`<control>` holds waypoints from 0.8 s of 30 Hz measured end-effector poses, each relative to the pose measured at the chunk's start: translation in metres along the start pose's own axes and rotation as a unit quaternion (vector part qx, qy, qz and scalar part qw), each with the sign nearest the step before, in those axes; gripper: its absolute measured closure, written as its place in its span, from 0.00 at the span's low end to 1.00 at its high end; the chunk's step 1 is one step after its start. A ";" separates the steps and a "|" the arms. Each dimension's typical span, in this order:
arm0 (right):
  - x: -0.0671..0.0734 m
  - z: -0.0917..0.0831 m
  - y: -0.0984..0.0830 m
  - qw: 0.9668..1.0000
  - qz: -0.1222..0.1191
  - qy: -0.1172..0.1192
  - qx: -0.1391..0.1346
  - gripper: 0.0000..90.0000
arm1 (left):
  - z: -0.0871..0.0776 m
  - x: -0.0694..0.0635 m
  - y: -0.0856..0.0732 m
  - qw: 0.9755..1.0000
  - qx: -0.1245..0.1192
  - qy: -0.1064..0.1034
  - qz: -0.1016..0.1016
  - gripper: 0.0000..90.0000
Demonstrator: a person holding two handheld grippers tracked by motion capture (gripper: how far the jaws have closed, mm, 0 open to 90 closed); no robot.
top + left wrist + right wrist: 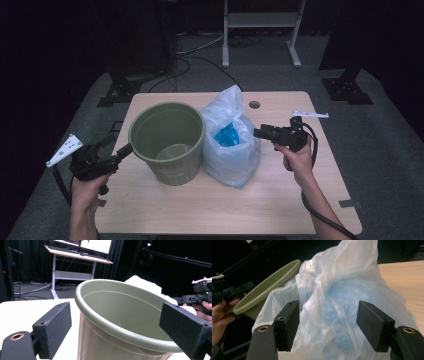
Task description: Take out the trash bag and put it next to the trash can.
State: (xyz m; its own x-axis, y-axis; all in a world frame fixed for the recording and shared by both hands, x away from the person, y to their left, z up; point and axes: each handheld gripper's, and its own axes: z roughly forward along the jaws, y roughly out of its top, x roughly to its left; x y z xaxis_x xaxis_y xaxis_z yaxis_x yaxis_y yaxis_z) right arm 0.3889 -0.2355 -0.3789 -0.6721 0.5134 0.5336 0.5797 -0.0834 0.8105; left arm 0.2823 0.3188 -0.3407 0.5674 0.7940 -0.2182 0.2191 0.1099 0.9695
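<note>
A green bin [168, 142] stands on the desk [280, 200], a bit left of the middle. A thin white bag [231, 145] with something blue inside sits just to its right, touching it. The left tongs [125, 149] are at the bin's left side. Their jaws are wide apart, with the near rim of the bin between them, and they press on nothing. The right tongs [257, 133] point at the right side of the bag. Their jaws are also wide apart and hold nothing.
</note>
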 end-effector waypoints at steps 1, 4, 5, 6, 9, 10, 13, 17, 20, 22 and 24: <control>0.000 -0.003 -0.005 1.000 0.001 0.001 -0.001 0.38 | 0.000 0.000 0.000 1.000 0.000 0.000 0.001 0.11; -0.001 -0.007 -0.012 1.000 0.002 0.001 -0.002 0.38 | -0.001 0.001 0.000 1.000 0.000 0.000 0.000 0.11; -0.002 -0.008 -0.015 1.000 0.005 0.001 -0.001 0.38 | -0.001 0.001 -0.001 1.000 0.000 0.001 -0.003 0.11; -0.002 -0.009 -0.018 1.000 0.005 0.001 0.000 0.38 | -0.001 0.001 -0.001 1.000 0.000 0.001 -0.003 0.11; -0.003 -0.012 -0.025 1.000 0.005 0.002 -0.001 0.38 | -0.001 0.000 -0.002 1.000 0.001 0.001 -0.003 0.11; -0.003 -0.012 -0.027 1.000 0.005 0.003 -0.002 0.38 | -0.001 -0.001 -0.002 1.000 0.003 0.001 -0.001 0.11; -0.003 -0.014 -0.034 1.000 0.008 0.004 -0.003 0.38 | -0.002 -0.002 -0.002 1.000 0.005 0.003 0.000 0.11; -0.004 -0.014 -0.043 1.000 0.006 0.007 0.003 0.38 | -0.003 -0.004 -0.002 1.000 0.002 0.003 0.001 0.11; -0.005 -0.014 -0.051 1.000 0.007 0.008 0.005 0.38 | -0.002 -0.004 -0.002 1.000 0.005 0.003 0.003 0.11; -0.005 -0.014 -0.055 1.000 0.009 0.006 0.008 0.38 | -0.002 -0.004 -0.003 1.000 0.007 0.003 0.002 0.11; -0.006 -0.014 -0.060 1.000 0.011 0.006 0.008 0.38 | -0.002 -0.004 -0.003 1.000 0.007 0.003 0.002 0.11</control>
State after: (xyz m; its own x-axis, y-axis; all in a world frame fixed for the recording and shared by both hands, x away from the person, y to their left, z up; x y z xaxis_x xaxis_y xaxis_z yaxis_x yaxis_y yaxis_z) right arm 0.3515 -0.2460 -0.4279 -0.6648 0.5010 0.5540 0.6013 -0.0811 0.7949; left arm 0.2783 0.3165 -0.3428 0.5640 0.7976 -0.2138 0.2277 0.0987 0.9687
